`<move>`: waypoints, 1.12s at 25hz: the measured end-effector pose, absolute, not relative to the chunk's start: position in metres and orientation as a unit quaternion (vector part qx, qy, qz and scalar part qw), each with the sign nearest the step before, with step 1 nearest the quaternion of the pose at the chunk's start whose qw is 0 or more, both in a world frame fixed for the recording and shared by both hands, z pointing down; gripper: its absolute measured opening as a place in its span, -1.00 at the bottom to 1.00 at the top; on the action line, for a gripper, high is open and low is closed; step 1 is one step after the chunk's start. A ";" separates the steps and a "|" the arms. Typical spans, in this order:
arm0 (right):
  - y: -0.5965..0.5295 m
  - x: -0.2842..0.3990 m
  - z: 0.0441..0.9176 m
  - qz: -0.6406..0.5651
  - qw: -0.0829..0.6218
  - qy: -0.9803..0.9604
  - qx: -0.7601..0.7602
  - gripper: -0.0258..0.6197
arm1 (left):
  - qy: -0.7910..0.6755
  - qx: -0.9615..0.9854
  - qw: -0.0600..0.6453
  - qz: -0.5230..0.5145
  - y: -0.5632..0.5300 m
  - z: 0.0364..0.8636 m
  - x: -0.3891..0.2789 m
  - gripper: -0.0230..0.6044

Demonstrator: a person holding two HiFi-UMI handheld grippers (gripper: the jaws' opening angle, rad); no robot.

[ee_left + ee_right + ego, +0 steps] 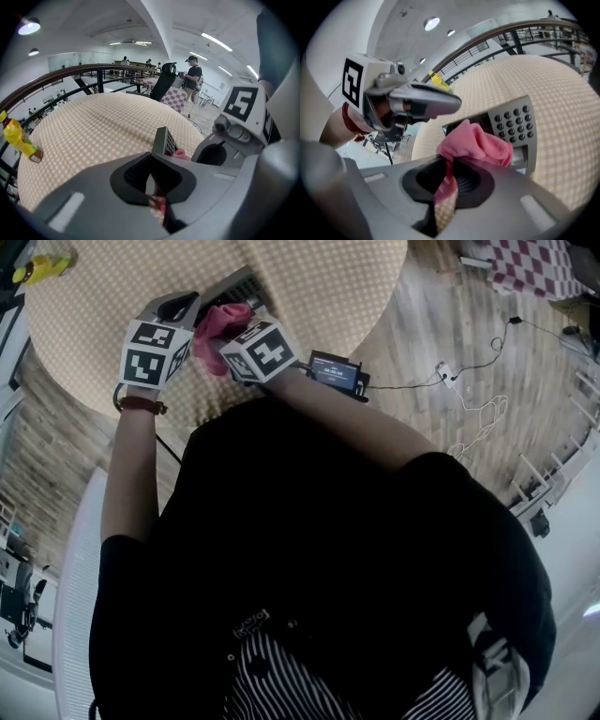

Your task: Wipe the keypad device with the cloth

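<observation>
The grey keypad device (515, 124) stands tilted on the checked round table (319, 287); its dark buttons face the right gripper view. My right gripper (447, 180) is shut on a pink cloth (476, 143), whose bunched end lies against the device below the buttons. My left gripper (152, 180) is shut on the device's near edge (165, 140), which rises from the jaws. In the head view both grippers meet over the table, left gripper (192, 307) beside the cloth (223, 322) and right gripper (246, 326) behind it. Most of the device (230, 287) is hidden there.
A yellow bottle (42, 266) stands near the table's far left edge, also in view as the bottle (18, 138). A small screen unit (336, 371) sits by my right forearm. Cables (469, 399) lie on the wooden floor. A person (193, 79) stands beyond the table.
</observation>
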State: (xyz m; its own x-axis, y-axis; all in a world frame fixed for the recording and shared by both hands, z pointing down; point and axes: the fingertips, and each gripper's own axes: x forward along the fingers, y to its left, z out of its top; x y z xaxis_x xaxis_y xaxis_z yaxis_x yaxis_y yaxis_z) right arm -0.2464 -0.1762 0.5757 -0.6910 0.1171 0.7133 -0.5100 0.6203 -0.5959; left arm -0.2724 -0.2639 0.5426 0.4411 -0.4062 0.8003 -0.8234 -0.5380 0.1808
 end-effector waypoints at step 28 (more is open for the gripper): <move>-0.168 -0.236 0.620 0.429 0.405 -0.800 0.112 -0.77 | -0.373 0.802 0.288 0.367 -0.251 0.555 -0.267 -0.92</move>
State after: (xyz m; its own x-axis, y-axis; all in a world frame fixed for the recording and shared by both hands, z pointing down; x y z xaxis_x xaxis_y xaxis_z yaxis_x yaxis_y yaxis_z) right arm -0.2358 -0.1683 0.6197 -0.6470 0.1681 0.7438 -0.5266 0.6069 -0.5952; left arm -0.2666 -0.2508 0.5549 0.4517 -0.3870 0.8039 -0.8096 -0.5563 0.1872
